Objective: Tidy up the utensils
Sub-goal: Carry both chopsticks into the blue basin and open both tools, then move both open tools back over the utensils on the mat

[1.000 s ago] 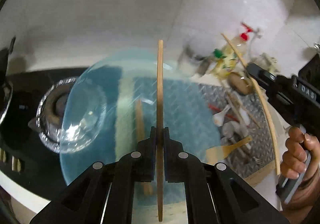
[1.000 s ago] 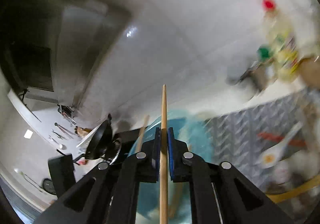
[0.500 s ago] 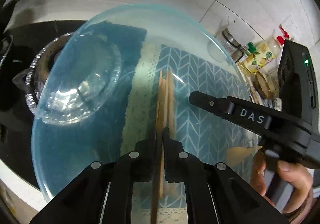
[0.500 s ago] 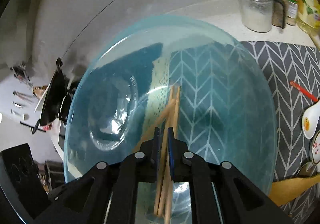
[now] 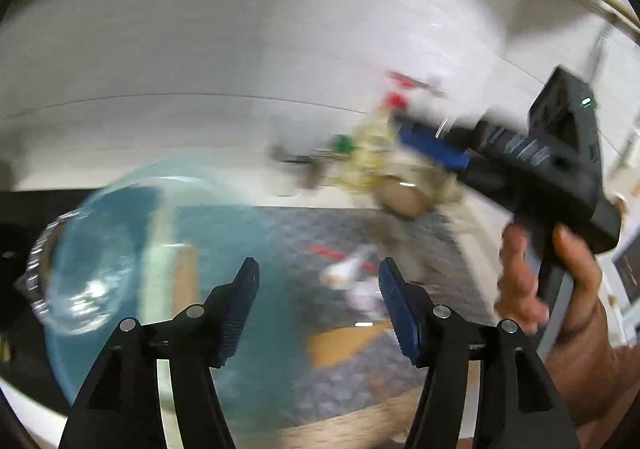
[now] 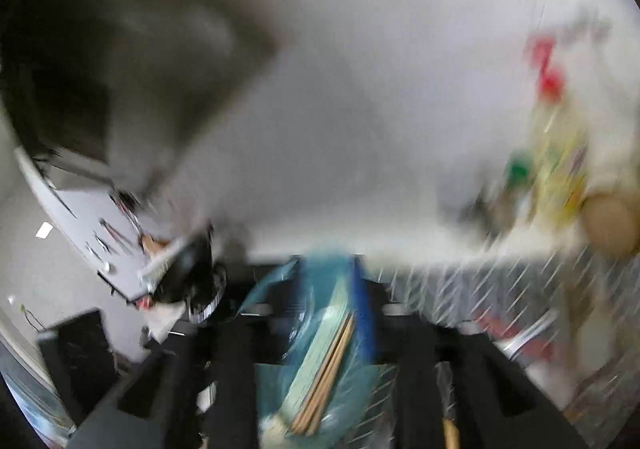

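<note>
White tiled wall fills the upper half of what we see from the left wrist, much of it smeared by motion. Below it lies a grey patterned mat point(image 5: 400, 233) with a big blue glass bowl point(image 5: 132, 233) at the left. Our left gripper point(image 5: 318, 291) stands released, its jaws having just been opening, and nothing is between the blue pads. Inside the bowl we make out a pale wooden streak, the chopsticks point(image 5: 185, 277), lying on the bowl's floor. A wooden spatula point(image 5: 344, 341) rests on the mat just right of the bowl, with a white spoon point(image 5: 344, 273) and a red stick farther back. Blurred bottles point(image 5: 372, 153) with red and green caps stand against the wall. At the right a hand point(image 5: 532, 281) holds the right gripper point(image 5: 434, 149), whose blue pad shows near the bottles; from here we cannot tell how wide it stands.

From the right wrist everything is heavily blurred. We see grey wall, a dark hood at upper left, and a black pan point(image 6: 184, 273) at the left. The right gripper point(image 6: 324, 281) is also released, jaws just having been opening, with nothing pinched. Between and below its fingers sits the bowl point(image 6: 280, 381), and the chopsticks point(image 6: 324, 381) lie together inside it, slanting from lower left to upper right. The mat point(image 6: 480, 281) and bottles point(image 6: 556, 169) show at the right.
</note>
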`<state>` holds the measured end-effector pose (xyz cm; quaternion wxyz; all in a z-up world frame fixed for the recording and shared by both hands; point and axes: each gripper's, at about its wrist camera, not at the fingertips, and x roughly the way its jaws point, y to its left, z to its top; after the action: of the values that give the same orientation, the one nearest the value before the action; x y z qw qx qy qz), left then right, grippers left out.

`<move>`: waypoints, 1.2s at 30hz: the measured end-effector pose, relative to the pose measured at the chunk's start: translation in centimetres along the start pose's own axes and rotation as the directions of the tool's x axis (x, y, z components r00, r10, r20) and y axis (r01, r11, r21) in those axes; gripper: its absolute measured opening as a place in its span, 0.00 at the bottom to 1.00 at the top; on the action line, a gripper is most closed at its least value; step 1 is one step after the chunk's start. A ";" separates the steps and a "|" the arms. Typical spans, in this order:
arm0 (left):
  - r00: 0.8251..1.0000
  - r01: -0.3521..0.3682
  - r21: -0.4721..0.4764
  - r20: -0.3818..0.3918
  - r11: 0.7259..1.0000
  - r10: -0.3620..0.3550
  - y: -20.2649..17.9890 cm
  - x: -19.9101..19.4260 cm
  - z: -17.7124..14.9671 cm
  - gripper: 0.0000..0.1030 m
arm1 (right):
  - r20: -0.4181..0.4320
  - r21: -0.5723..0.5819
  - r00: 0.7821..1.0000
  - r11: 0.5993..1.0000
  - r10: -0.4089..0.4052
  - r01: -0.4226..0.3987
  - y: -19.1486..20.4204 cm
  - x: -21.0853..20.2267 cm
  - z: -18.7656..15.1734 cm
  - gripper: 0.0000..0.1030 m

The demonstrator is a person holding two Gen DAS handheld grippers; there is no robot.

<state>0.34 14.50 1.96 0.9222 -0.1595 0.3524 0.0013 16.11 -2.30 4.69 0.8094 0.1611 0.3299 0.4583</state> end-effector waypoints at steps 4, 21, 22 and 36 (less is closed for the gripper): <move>0.993 0.044 0.005 -0.107 0.999 -0.043 -4.4 5.0 -3.0 0.62 | 0.169 -0.109 0.978 0.983 -0.125 0.145 -4.1 -7.6 0.3 0.71; 0.965 -0.038 -0.079 -0.263 0.996 0.016 -9.6 22.2 -5.9 0.57 | -0.247 0.063 0.900 0.921 -0.359 0.385 -23.9 -7.6 -10.6 0.51; 0.964 -0.045 -0.085 -0.263 0.995 0.021 -9.7 23.3 -5.3 0.55 | -0.248 0.061 0.900 0.921 -0.360 0.385 -24.1 -7.9 -10.9 0.51; 0.964 -0.049 -0.053 -0.264 0.997 0.034 -12.1 29.9 -1.8 0.39 | -0.266 -0.220 0.872 0.907 -0.411 0.360 -25.2 -2.1 -9.2 0.28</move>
<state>23.02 -0.75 -15.19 0.8619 -0.1779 0.4748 0.0098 25.06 -17.80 -15.42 0.8340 -0.0477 0.4381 0.3320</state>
